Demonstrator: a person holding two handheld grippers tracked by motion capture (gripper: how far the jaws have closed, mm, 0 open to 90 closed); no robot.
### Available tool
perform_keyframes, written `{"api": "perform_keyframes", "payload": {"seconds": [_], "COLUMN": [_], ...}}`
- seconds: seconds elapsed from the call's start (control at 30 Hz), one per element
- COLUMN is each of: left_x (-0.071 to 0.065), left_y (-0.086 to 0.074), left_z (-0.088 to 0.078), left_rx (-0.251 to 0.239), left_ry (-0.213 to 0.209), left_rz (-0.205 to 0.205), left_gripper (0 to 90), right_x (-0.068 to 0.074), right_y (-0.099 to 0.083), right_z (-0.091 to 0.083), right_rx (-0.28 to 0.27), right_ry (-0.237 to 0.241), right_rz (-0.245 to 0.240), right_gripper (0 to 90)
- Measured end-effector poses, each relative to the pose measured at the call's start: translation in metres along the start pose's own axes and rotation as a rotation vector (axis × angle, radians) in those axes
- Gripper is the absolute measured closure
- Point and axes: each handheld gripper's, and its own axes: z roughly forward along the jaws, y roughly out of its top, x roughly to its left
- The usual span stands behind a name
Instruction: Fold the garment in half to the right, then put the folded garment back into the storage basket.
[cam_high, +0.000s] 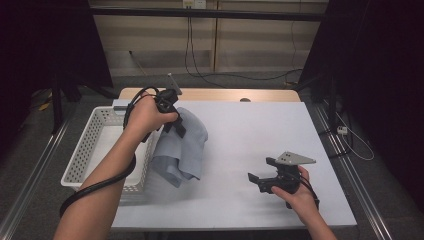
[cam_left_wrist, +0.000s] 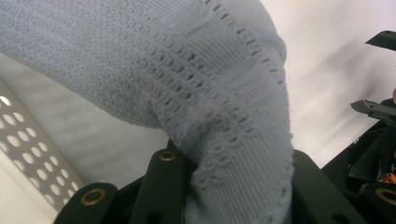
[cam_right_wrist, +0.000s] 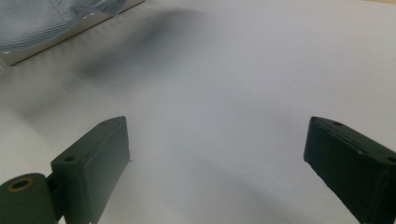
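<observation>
A pale blue knitted cloth (cam_high: 182, 145) hangs above the white table (cam_high: 250, 130), just right of the white basket (cam_high: 95, 145). My left gripper (cam_high: 172, 117) holds it up by its top, jaws shut on the fabric. Up close, the knit cloth (cam_left_wrist: 187, 74) drapes over and between the black jaws. My right gripper (cam_high: 262, 172) rests low over the table at the front right, wide open and pointing left. Between its jaws, in the right gripper view (cam_right_wrist: 217, 154), lies bare white table (cam_right_wrist: 224, 84), and the cloth (cam_right_wrist: 42, 18) hangs at the far upper left.
The perforated white basket (cam_left_wrist: 28, 140) stands at the table's left edge. A wooden strip (cam_high: 210, 94) runs along the table's far edge, and cables (cam_high: 200, 75) lie on the floor behind. Dark frame posts stand on both sides.
</observation>
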Motion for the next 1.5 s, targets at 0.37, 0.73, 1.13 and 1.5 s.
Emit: {"api": "perform_keyframes", "payload": {"seconds": [0.37, 0.73, 1.13, 1.5], "left_x": [-0.001, 0.000, 0.003, 0.007], "left_y": [0.001, 0.003, 0.002, -0.001], "left_z": [-0.009, -0.020, -0.029, -0.036], "left_rx": [-0.002, -0.004, -0.014, -0.012], "left_ry": [-0.003, -0.004, 0.020, 0.019], "left_rz": [0.002, 0.000, 0.000, -0.005], "left_gripper": [73.0, 73.0, 73.0, 73.0], "right_x": [-0.002, -0.002, -0.001, 0.000], "right_y": [0.001, 0.001, 0.002, 0.001], "right_z": [-0.002, -0.003, -0.002, -0.002], "right_rx": [-0.006, -0.008, -0.011, -0.007], "right_ry": [-0.001, 0.000, 0.001, 0.004], "right_rz": [0.006, 0.005, 0.002, 0.002], "right_gripper": [6.8, 6.8, 6.7, 6.7]}}
